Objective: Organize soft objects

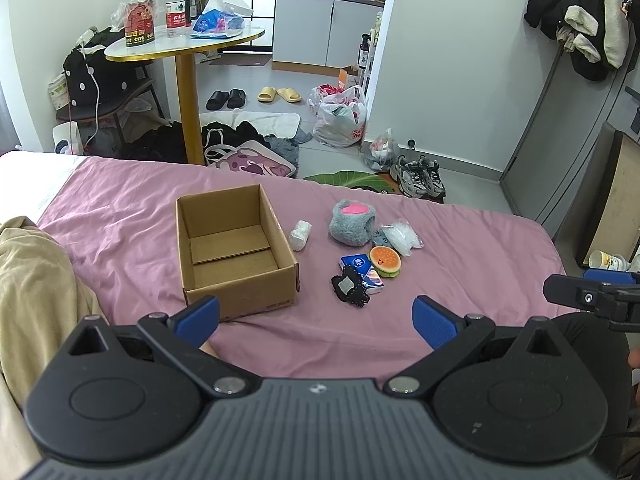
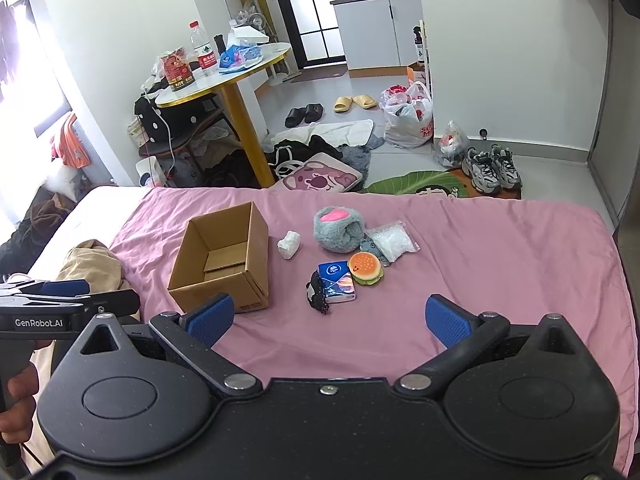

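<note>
On pink bedsheet (image 1: 120, 216), open brown cardboard box (image 1: 236, 252) sat empty, grey fuzzy plush (image 1: 353, 222), burger-shaped squishy (image 1: 385, 261), blue tissue pack (image 1: 360, 266) clustered right of it, left gripper (image 1: 316, 320) and right gripper (image 2: 329, 322) hovered near, jaws spread wide, holding nothing.

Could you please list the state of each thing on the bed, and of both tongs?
Box: open, empty, upright.
Left tongs: open, holding nothing.
Right tongs: open, holding nothing.
Grey plush: on the sheet, outside the box.
Burger toy: lying flat, beside the tissue pack.
Tissue pack: lying flat, black pouch against it.
Clear bag: lying flat, whether sealed cannot be told.
White wad: beside the box, outside.
</note>
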